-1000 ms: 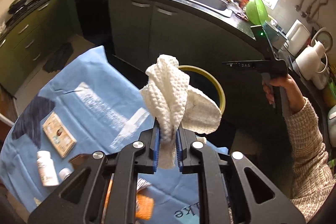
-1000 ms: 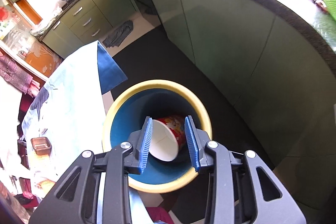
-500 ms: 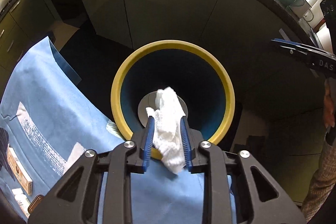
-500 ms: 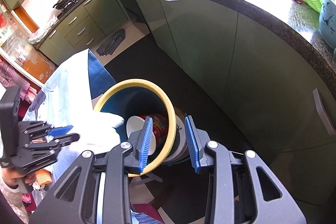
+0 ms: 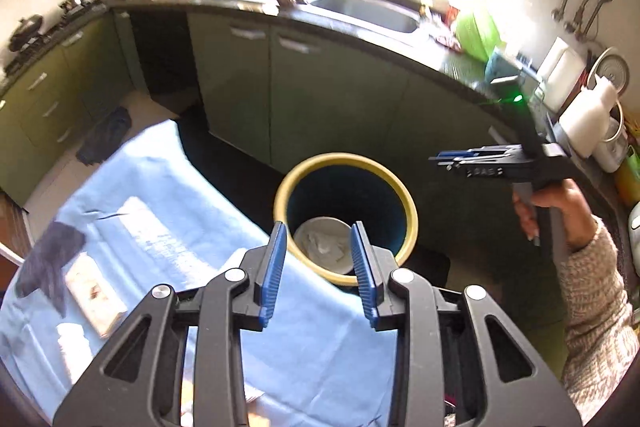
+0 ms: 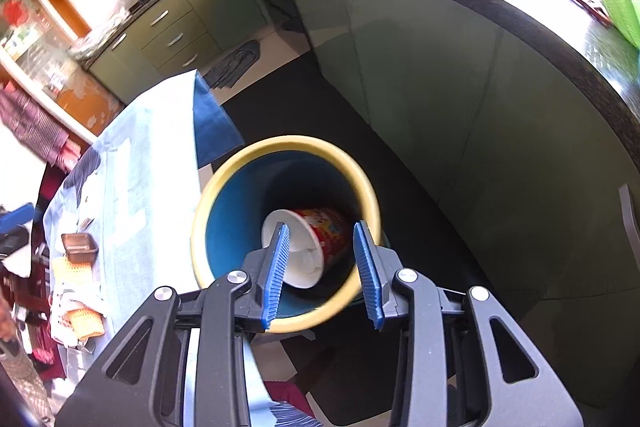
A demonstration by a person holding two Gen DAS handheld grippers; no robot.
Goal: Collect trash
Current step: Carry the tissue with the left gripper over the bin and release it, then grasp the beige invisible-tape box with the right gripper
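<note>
A yellow-rimmed blue bin (image 5: 404, 195) stands on the floor beside the table; it also shows in the right wrist view (image 6: 224, 203). A white crumpled tissue (image 5: 326, 246) lies inside it, in a paper cup (image 6: 320, 235) with a red printed side. My left gripper (image 5: 319, 235) is open and empty, above the bin's near rim. My right gripper (image 6: 322, 233) is open and empty, over the bin; it also shows in the left wrist view (image 5: 476, 159), held in a hand to the right of the bin.
A blue cloth covers the table (image 5: 168, 203). On it lie a flat box (image 5: 94, 293), a brown tray (image 6: 79, 247) and an orange knitted cloth (image 6: 82, 319). Green cabinets (image 5: 320, 99) and a dark counter with a sink (image 5: 372, 9) stand behind the bin.
My left gripper opened and let the white tissue drop into the bin, then pulled back and tilted up. My right gripper stayed open and shifted back over the bin.
</note>
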